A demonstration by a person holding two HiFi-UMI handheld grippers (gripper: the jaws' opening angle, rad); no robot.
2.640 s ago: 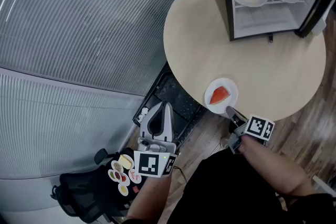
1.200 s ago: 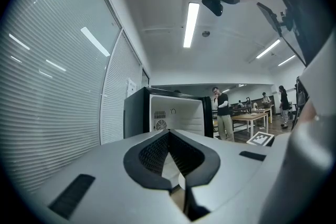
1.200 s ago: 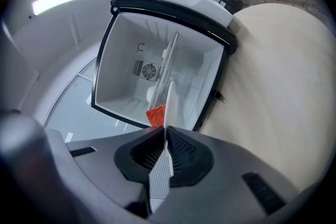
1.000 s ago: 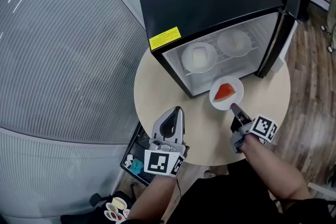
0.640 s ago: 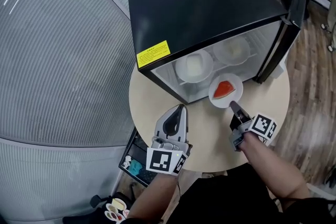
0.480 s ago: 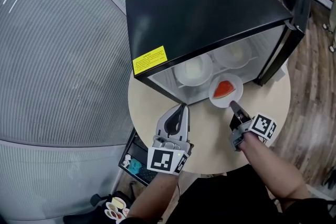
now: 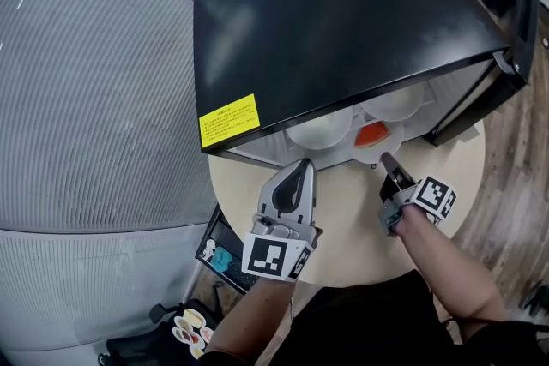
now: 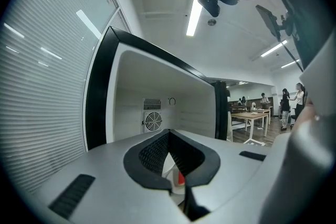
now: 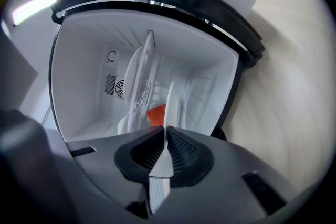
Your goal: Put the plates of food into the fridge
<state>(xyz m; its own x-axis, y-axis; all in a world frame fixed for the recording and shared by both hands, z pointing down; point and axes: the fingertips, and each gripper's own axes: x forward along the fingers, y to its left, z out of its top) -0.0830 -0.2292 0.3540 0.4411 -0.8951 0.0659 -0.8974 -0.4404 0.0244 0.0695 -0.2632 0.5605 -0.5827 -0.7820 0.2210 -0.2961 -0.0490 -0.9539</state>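
Plate [image 7: 370, 147] with red wedge [image 7: 372, 133]: at the fridge [image 7: 343, 21] mouth, partly under its top, near two white plates [image 7: 319, 131] inside. Judged light, rigid, slippery-glazed and breakable; the rim is the place to hold. Right gripper [image 7: 387, 159] clamps the near rim. Left gripper [image 7: 301, 165] is closed on nothing. Round pale table [image 7: 343, 223]; wood floor [image 7: 506, 210].

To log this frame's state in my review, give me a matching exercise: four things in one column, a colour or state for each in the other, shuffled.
Things:
1. right gripper
2. left gripper
3. sticker
4. fridge door

Colour or state:
a. yellow
b. shut, nothing held
c. open
d. shut on the rim of the plate

Pairs: 1-d, 2-b, 3-a, 4-c
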